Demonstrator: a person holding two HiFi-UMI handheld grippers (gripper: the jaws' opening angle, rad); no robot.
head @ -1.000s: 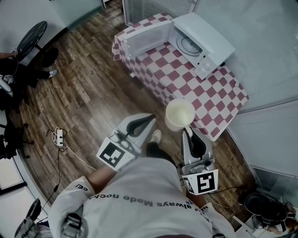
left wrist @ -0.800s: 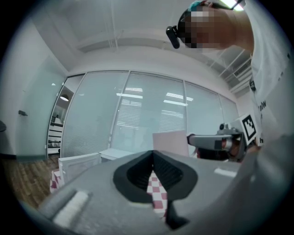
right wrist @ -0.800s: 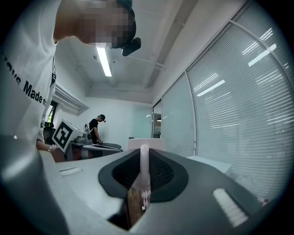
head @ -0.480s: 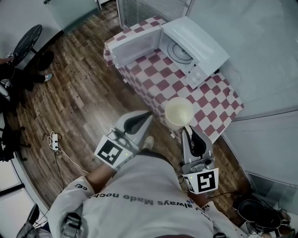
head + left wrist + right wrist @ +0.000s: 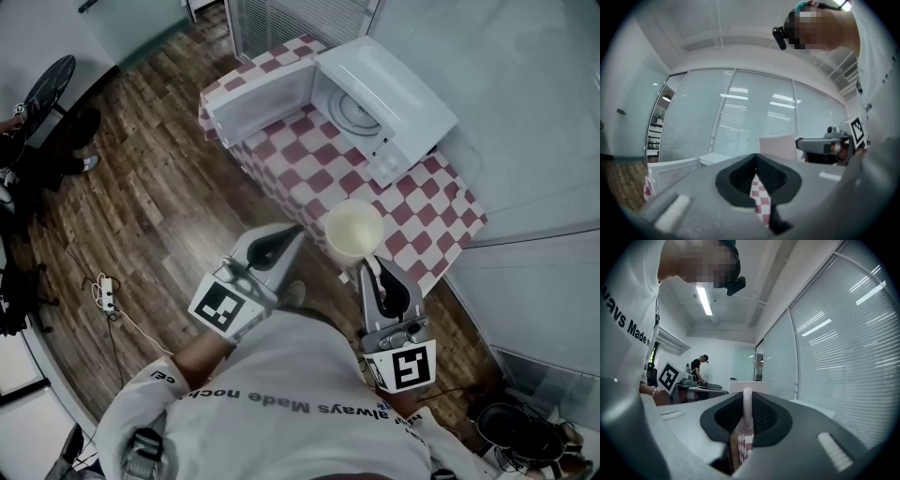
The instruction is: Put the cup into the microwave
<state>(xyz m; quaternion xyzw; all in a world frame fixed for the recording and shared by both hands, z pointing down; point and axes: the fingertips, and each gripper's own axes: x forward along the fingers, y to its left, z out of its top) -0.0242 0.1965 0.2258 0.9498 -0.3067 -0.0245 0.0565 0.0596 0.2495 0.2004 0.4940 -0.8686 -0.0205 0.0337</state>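
Right gripper [image 5: 377, 266] is clamping the cup [image 5: 352, 229] by its handle at frame centre; left gripper [image 5: 292, 232] is holding jaws together (nothing between).

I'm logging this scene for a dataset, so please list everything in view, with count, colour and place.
microwave: one, white, door open, on the table's far end
table: one, red-and-white checked cloth, centre
cup: one, pale cream, held in the air at the table's near edge
floor: brown wood planks, left of the table
power strip: one, white, on the floor, left
fan: one, black, upper left
pot: one, dark, lower right corner
left gripper: one, grey, shut and empty, left of the cup
right gripper: one, grey, shut on the cup's handle
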